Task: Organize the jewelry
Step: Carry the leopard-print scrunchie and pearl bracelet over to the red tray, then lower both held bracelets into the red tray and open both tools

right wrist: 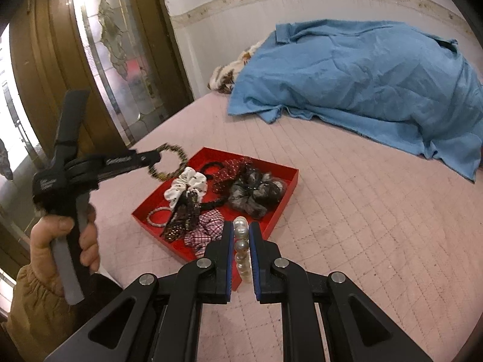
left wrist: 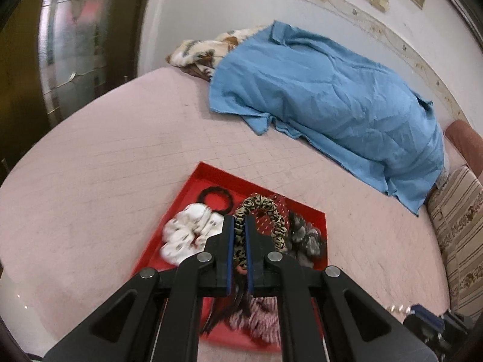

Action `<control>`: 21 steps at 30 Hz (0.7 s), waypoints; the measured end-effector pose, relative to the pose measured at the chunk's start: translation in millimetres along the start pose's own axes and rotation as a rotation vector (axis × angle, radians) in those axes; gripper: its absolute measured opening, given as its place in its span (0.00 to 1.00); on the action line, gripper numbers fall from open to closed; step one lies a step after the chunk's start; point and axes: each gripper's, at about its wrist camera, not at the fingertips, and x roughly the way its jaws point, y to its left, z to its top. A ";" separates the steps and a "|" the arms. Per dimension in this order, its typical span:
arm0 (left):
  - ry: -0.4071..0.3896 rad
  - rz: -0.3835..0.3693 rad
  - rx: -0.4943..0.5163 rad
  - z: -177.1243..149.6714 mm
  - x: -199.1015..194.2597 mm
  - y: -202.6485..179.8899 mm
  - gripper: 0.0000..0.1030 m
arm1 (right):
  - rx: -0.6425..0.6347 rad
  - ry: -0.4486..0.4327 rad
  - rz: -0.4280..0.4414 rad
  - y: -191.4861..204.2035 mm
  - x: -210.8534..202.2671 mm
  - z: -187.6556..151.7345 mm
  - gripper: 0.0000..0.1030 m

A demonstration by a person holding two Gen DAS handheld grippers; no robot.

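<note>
Nearest, in the right wrist view: right gripper closed on a short strand of white round pearl beads, held just off the near corner of the shallow red square cardboard tray. Nearly closed jaws, pearls filling the gap between the pads.

Left gripper, in its own view, clamped shut on a leopard-print fabric scrunchie, lifted clear above the tray. Seen from the right wrist view, held out past the tray's left edge by a hand in a tan sleeve, the scrunchie loop dangling free of everything.

Lying in the tray, not yet sorted: a white spotted fabric scrunchie, a pink checked fabric scrunchie, a dark sequinned bow-like hair tie, a red dotted fabric scrunchie, a grey-black velvety scrunchie, a thin black elastic band and a pale beaded bracelet (all heaped together, several overlapping).

Judged as early in the work: two pieces lifted out, no sorted group visible anywhere on the pink quilted bed cover, most pieces left to separate.

Farthest, along the far edge of the bed: a crumpled blue cloth over a patterned brown-and-cream blanket.
</note>
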 end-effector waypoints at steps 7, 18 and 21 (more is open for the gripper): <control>0.059 -0.035 0.058 0.0 46.8 -5.9 0.06 | -0.033 0.034 -0.021 10.7 29.1 17.5 0.11; 0.112 -0.058 0.015 -10.8 68.9 23.5 0.06 | -0.043 0.075 -0.020 25.0 83.3 34.6 0.11; 0.113 -0.044 0.016 -11.3 73.9 23.9 0.06 | -0.038 0.085 -0.024 25.2 93.5 35.0 0.11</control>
